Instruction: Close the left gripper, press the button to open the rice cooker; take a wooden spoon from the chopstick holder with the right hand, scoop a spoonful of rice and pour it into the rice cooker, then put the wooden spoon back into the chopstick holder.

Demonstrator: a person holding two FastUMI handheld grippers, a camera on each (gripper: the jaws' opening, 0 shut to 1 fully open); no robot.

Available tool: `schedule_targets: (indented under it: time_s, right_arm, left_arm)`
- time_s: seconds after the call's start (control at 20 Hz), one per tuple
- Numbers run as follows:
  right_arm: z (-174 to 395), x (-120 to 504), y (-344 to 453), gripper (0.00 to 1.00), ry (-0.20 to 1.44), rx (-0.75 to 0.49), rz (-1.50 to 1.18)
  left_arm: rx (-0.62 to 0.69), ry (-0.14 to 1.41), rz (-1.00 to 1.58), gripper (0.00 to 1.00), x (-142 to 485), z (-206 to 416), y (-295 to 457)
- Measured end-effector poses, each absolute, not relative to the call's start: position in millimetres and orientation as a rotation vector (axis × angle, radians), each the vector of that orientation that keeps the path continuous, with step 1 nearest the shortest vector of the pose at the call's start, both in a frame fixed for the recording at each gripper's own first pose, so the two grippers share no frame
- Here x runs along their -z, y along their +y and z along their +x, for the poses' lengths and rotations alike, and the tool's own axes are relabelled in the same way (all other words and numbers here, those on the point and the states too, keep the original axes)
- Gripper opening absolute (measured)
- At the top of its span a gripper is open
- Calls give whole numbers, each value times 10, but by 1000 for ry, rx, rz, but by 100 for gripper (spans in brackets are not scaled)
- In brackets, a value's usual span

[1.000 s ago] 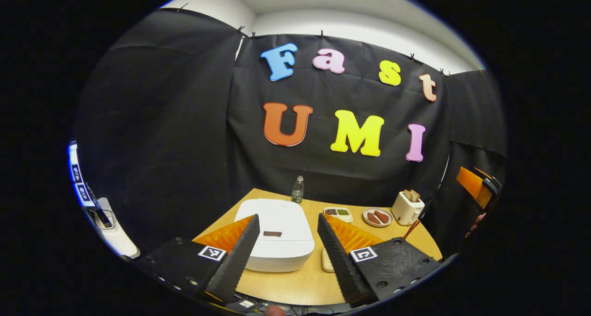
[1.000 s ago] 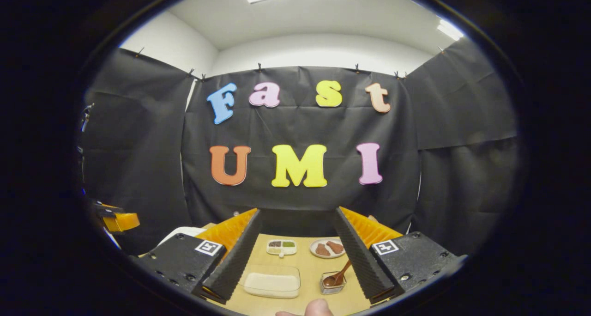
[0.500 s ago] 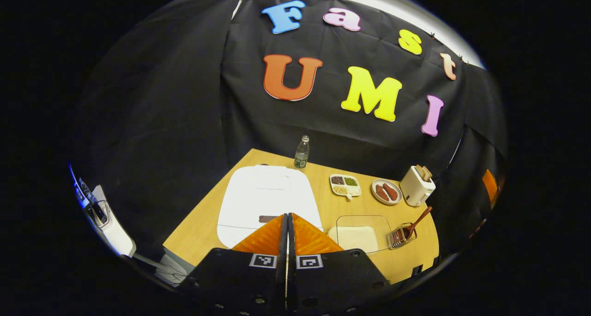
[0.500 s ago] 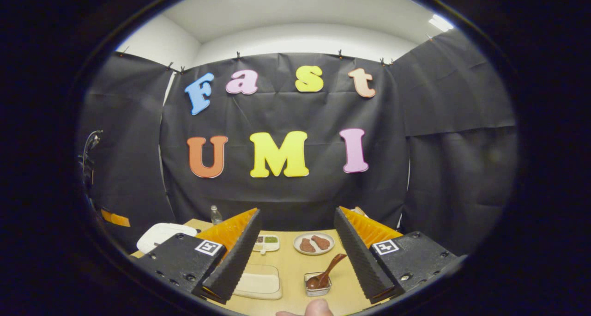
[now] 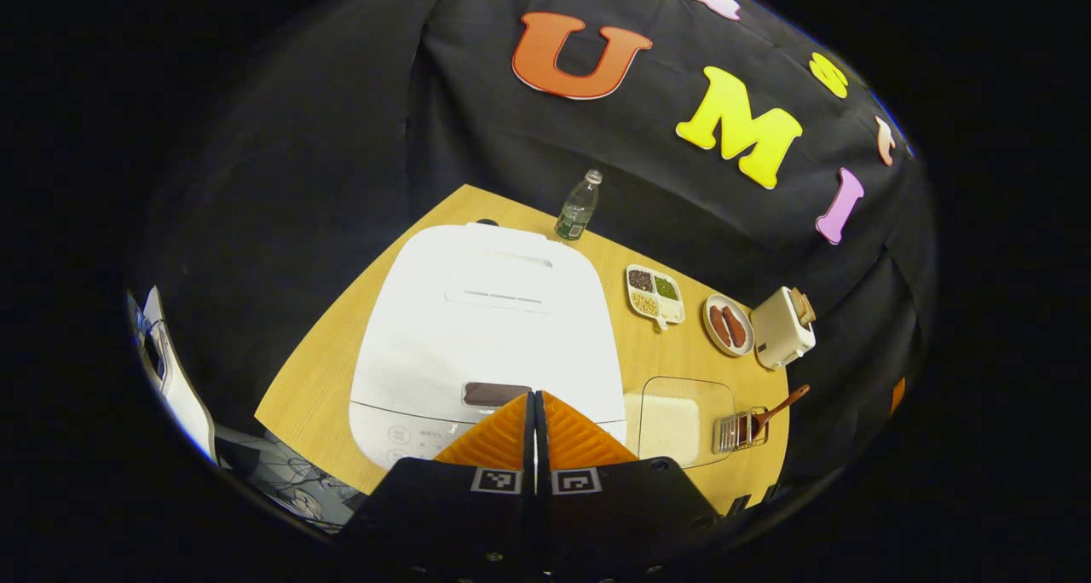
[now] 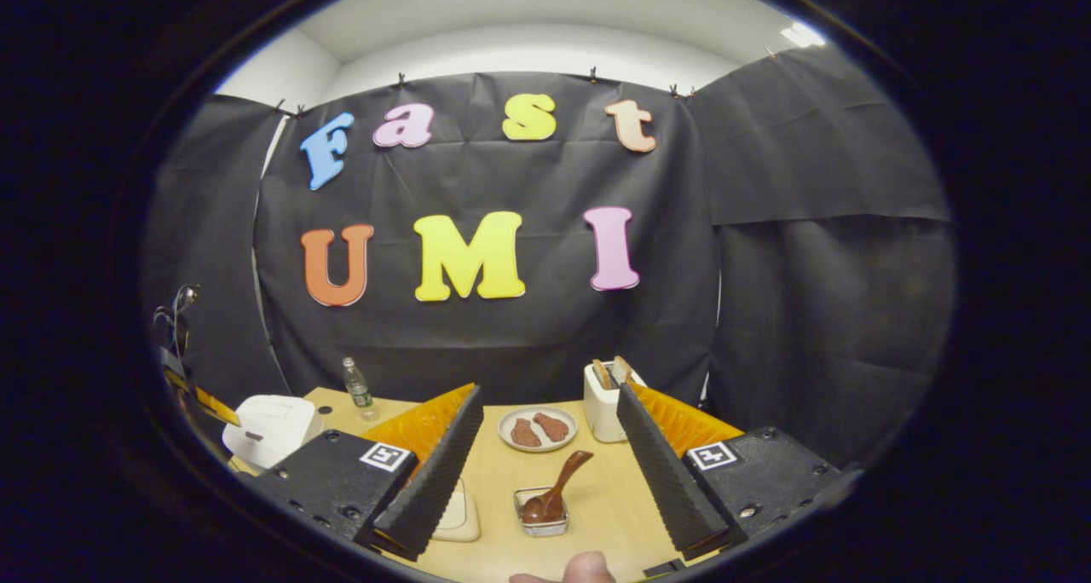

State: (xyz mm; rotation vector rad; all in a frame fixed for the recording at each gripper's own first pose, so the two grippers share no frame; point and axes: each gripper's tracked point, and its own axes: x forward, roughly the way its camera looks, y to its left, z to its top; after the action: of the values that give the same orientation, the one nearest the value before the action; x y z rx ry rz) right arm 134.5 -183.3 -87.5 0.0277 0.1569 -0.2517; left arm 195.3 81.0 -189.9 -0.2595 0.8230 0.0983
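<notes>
A light wooden table (image 5: pixel 332 370) stands in a booth hung with black cloth, white wall and ceiling lights showing above in the right gripper view. On it sits a white rice cooker (image 5: pixel 490 327), lid down, with its dark button (image 5: pixel 496 393) at the front edge. Behind it stands a plastic bottle (image 5: pixel 578 206); to the side lie a divided dish of grains (image 5: pixel 654 294), a plate of brown food (image 5: pixel 727 326) and a white toaster (image 5: pixel 782 329). Nearer the edge are a clear container of rice (image 5: pixel 678 412) and the wire chopstick holder (image 6: pixel 542 512) with the wooden spoon (image 6: pixel 556 487) leaning in it.

The left gripper (image 5: pixel 535 397) has its fingers pressed together with nothing between them, tips just beside the button. A second ago they were spread wide and farther back; the cooker now looms larger beneath them. The right gripper (image 6: pixel 547 404) hangs with fingers spread apart, empty, above the holder; it has swung rightward, bringing the toaster into sight.
</notes>
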Motion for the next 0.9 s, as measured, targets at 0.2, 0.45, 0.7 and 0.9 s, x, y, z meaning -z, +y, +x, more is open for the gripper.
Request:
schedule_targets:
  time_s: [0.2,0.45,0.7,0.9]
  right_arm:
    - [1404,938,-1873,100,171,257,27]
    - [1472,994,-1852,100,184,252,30]
    - [1485,1042,-1828,100,196,253,39]
    - [1471,1071,-1738,100,204,243,52]
  left_arm:
    - [-121,850,-244,0,2022,2038,909]
    - [-145,854,-246,0,2103,2108,994]
    - [-152,859,-244,0,2199,2119,1056]
    - [-152,864,-250,0,2289,2049,1041]
